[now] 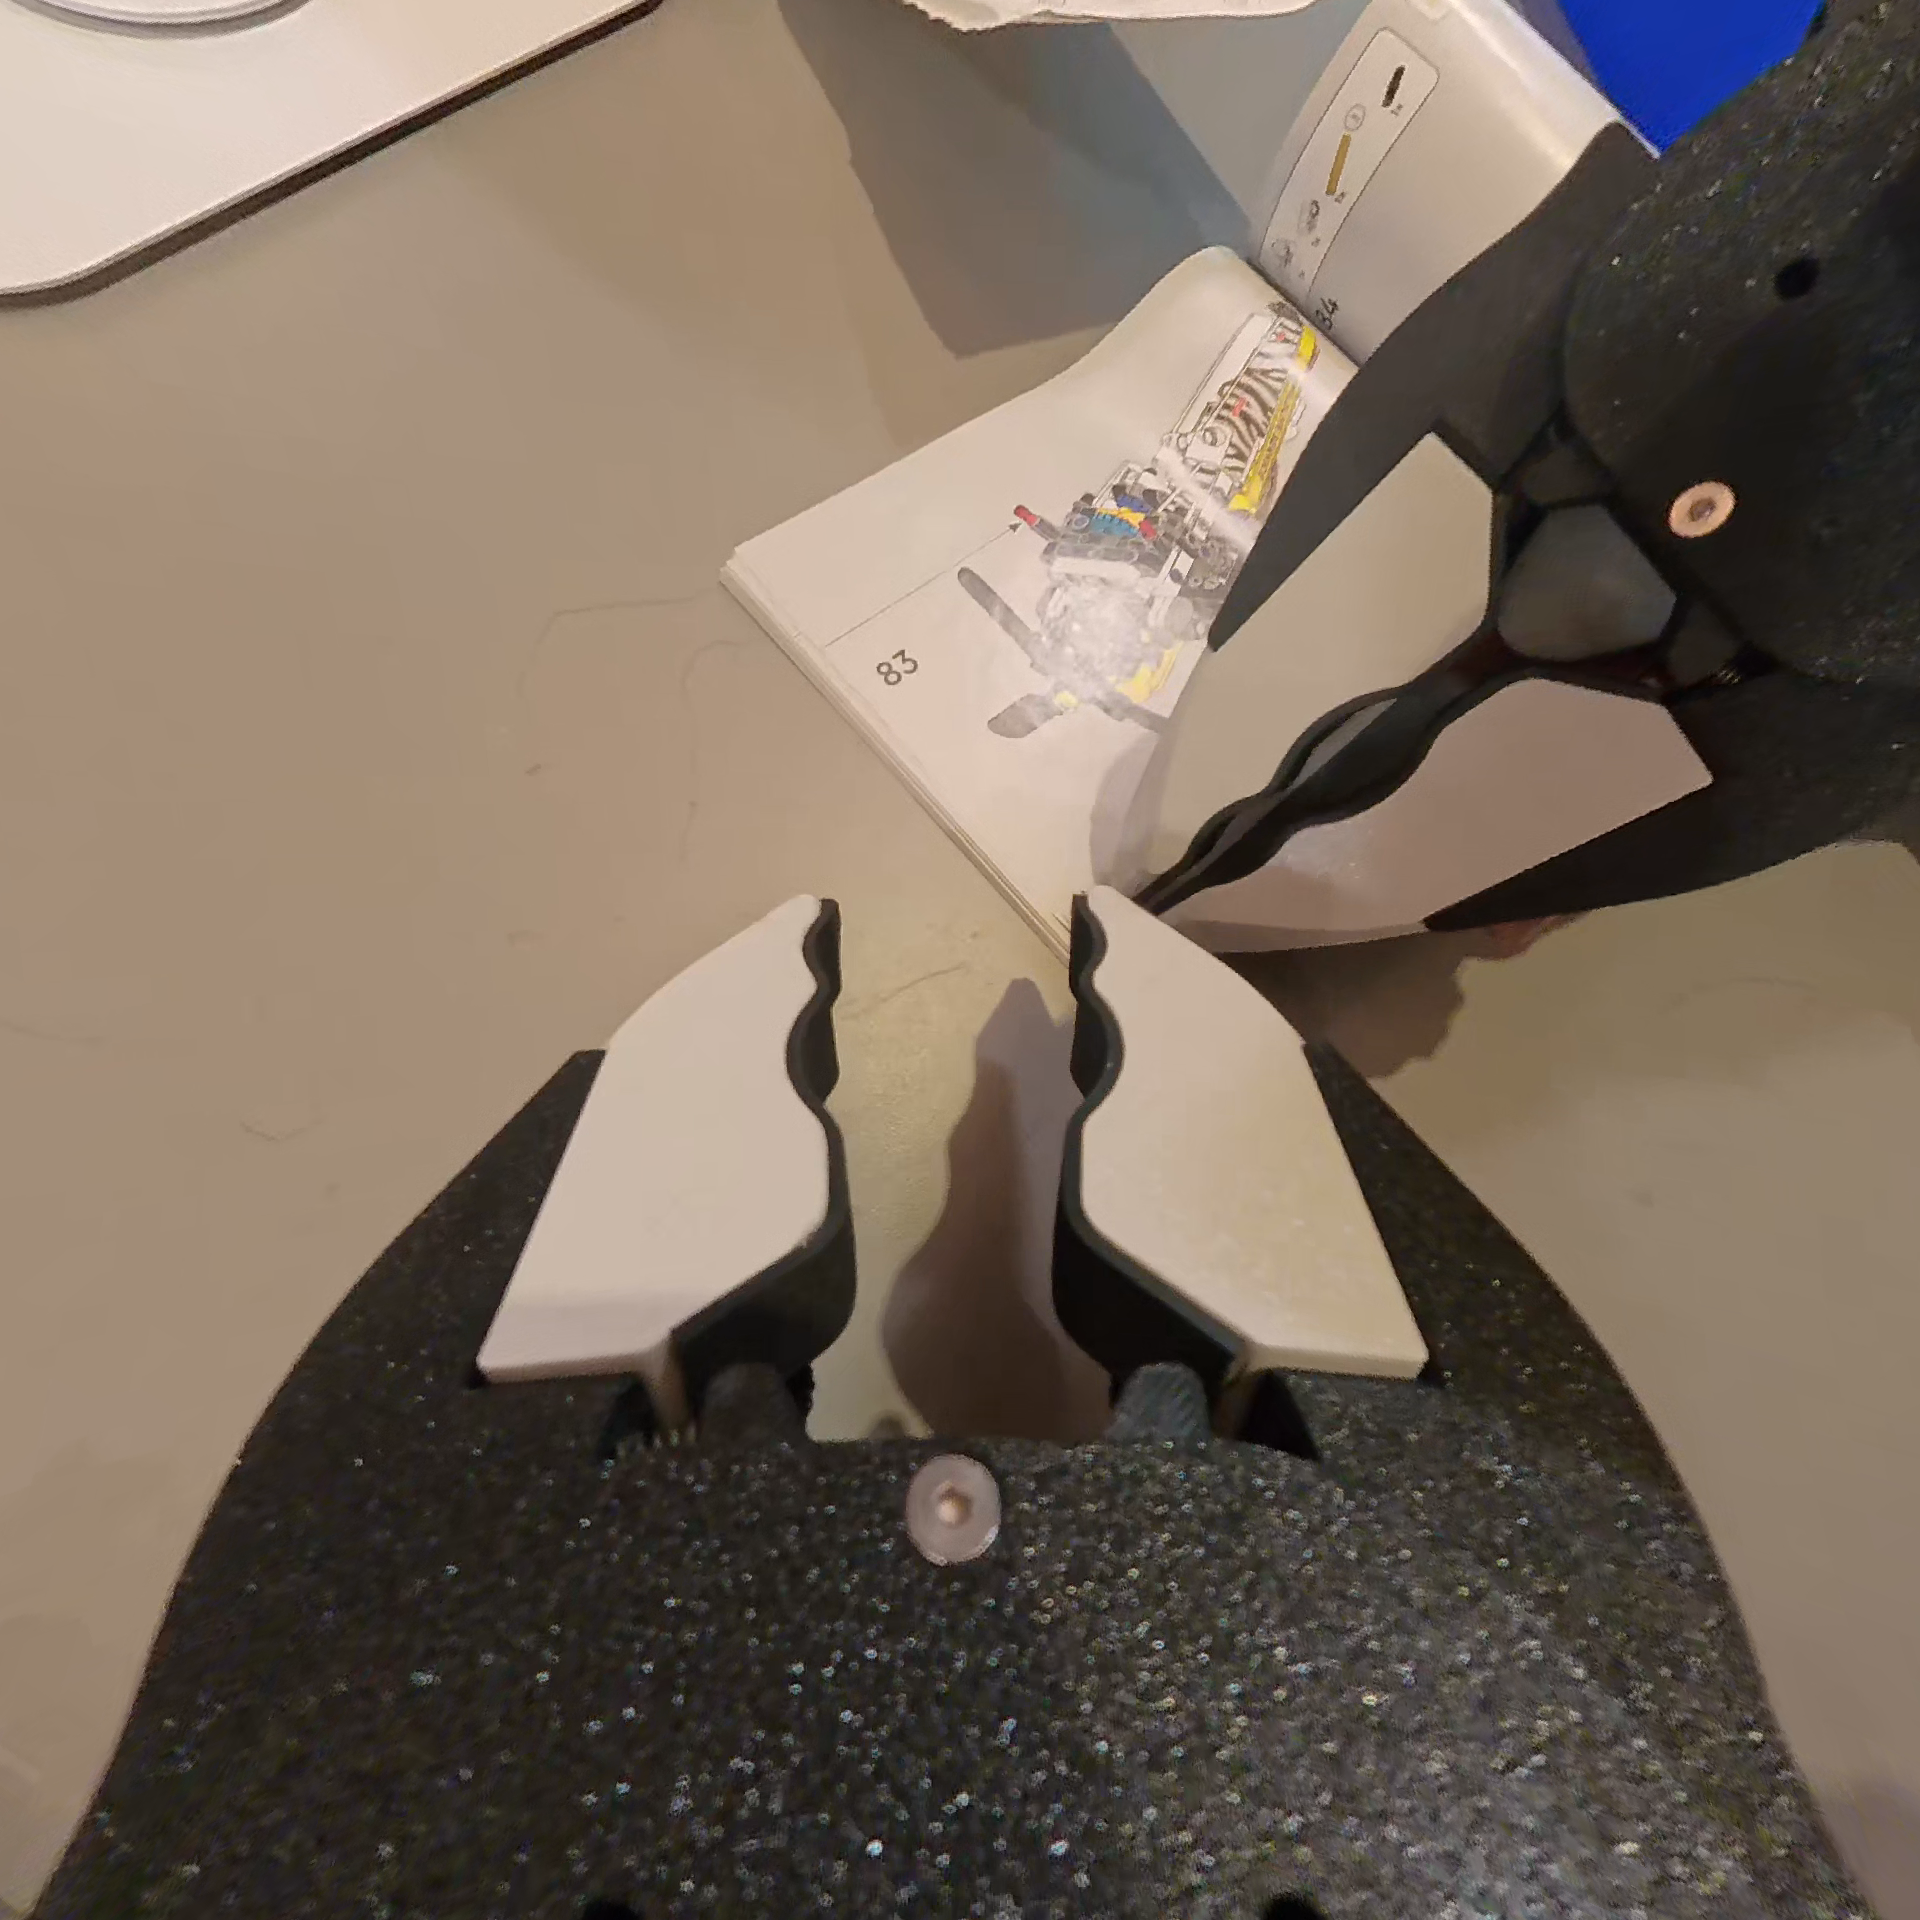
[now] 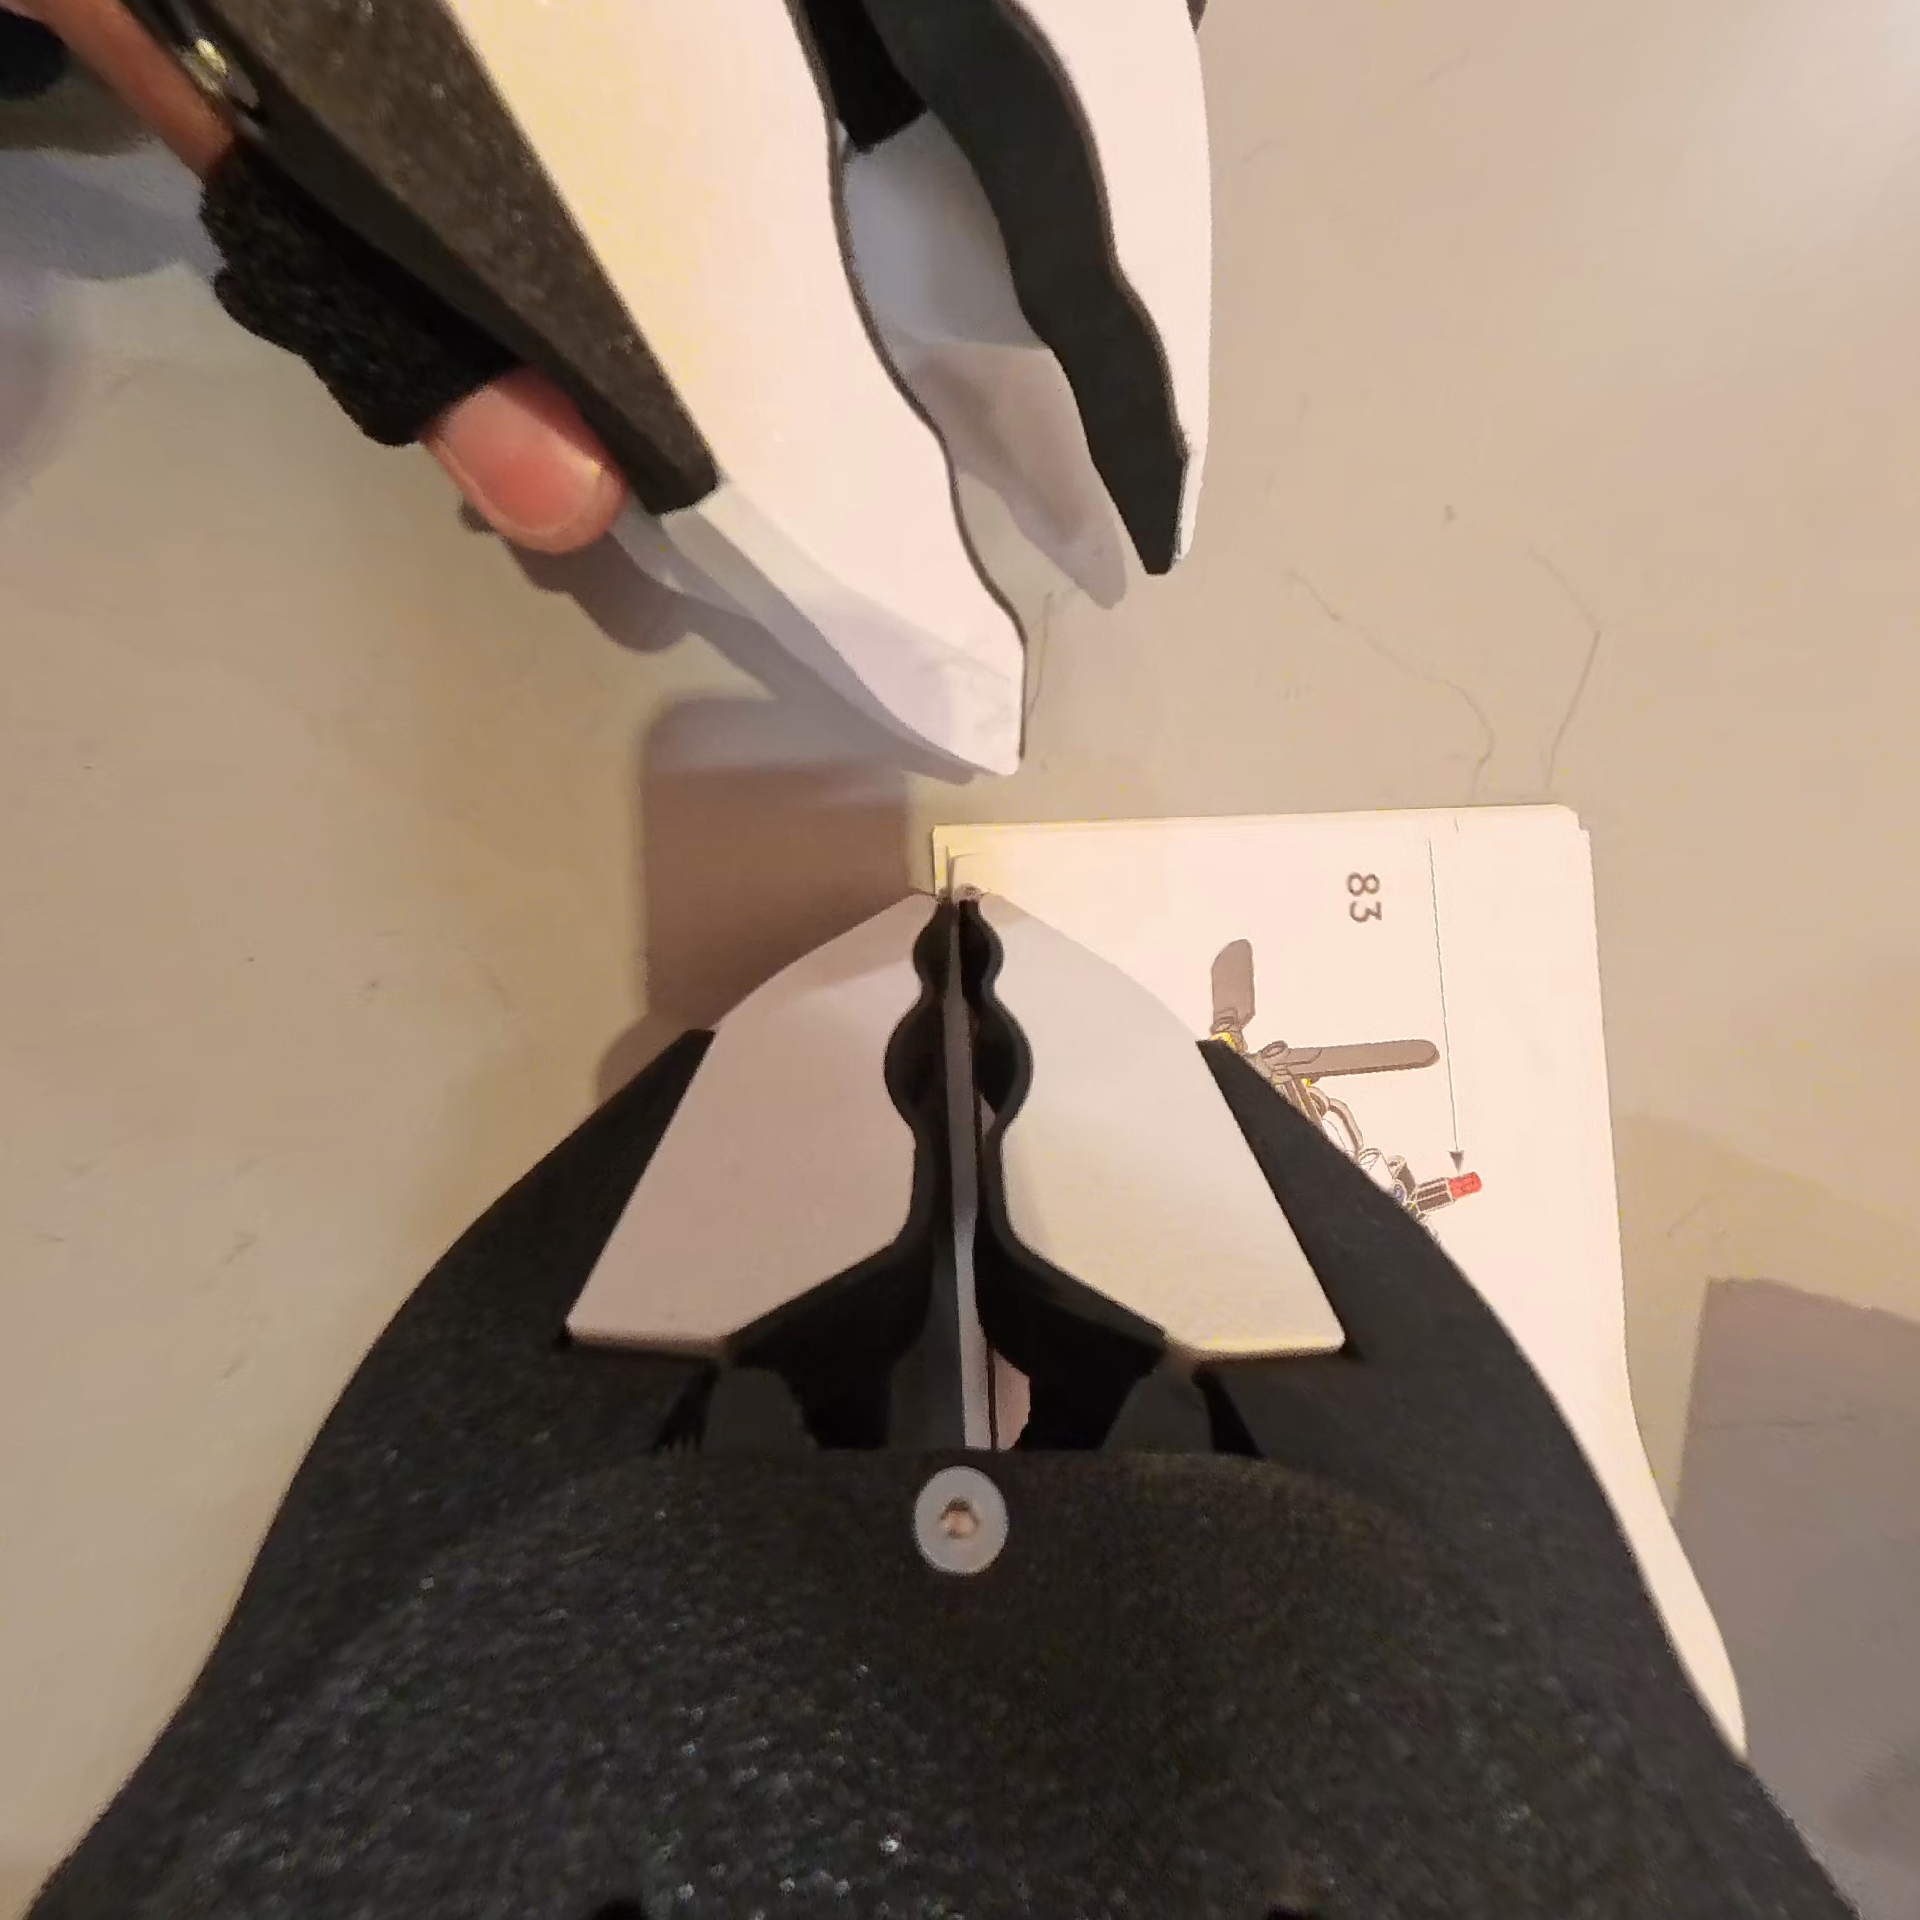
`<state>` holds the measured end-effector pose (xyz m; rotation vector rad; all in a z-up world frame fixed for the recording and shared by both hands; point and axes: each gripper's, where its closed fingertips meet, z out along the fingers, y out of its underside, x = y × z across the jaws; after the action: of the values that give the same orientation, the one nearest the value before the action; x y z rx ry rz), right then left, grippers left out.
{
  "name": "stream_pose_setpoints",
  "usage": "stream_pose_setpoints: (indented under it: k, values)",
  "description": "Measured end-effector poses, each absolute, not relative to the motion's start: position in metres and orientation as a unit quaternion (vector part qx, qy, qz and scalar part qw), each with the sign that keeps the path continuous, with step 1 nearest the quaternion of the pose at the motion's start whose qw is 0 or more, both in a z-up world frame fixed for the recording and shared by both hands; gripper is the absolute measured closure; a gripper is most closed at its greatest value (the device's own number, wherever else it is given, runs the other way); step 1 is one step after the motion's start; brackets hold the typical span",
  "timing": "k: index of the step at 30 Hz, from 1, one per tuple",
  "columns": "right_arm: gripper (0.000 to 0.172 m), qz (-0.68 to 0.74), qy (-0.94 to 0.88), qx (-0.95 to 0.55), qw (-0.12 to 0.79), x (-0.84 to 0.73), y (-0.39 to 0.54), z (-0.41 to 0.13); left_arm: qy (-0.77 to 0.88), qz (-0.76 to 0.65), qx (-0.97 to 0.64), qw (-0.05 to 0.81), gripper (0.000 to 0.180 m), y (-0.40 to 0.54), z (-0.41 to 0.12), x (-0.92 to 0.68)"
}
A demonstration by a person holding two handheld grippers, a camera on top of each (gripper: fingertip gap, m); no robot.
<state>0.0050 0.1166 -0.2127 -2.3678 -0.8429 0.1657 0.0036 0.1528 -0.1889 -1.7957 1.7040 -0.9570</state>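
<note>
1. At the far left of my left wrist view, a pale flat board with a dark edge [image 1: 208, 135] lies on the beige surface [image 1: 364, 623], well apart from my jaws.
2. My left gripper [image 1: 954, 914] hangs just over bare surface with its jaws spread wide and nothing between them; only its own shadow lies in the gap.
3. Its right fingertip [image 1: 1117, 914] sits just beside the near corner of an open instruction booklet [image 1: 935, 582], whose stacked page edges run diagonally up and to the left.
4. Farther right, my right gripper [image 1: 1153, 902] comes in from the upper right with its jaws closed on a thin page [image 1: 1558, 758] lifted at that same corner; the page stands on edge between the pads.
5. A crumpled white paper [image 1: 1039, 10] lies at the top edge, beyond the booklet.
6. In my right wrist view, at the left, a fingertip in a black fingerless glove [image 2: 530, 478] presses the dark body of the left gripper.
7. The left gripper [image 2: 1091, 665] sits straight ahead of my right jaws, near the booklet's corner and crowding it.
8. My right gripper [image 2: 958, 902] pinches the page [image 2: 964, 1351] edge-on.
9. To the right, the booklet [image 2: 1507, 987] lies flat, its printed drawing partly hidden behind my right finger.
</note>
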Motion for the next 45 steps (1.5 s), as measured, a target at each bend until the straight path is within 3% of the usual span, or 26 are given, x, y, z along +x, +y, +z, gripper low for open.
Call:
stream_pose_setpoints:
  k: [45]
  values:
    - [0.172, 0.063, -0.293, -0.896, 0.328, 0.012, 0.12, -0.204, 0.655, -0.309, -0.638, 0.262, 0.136, 0.147, -0.207, 0.011]
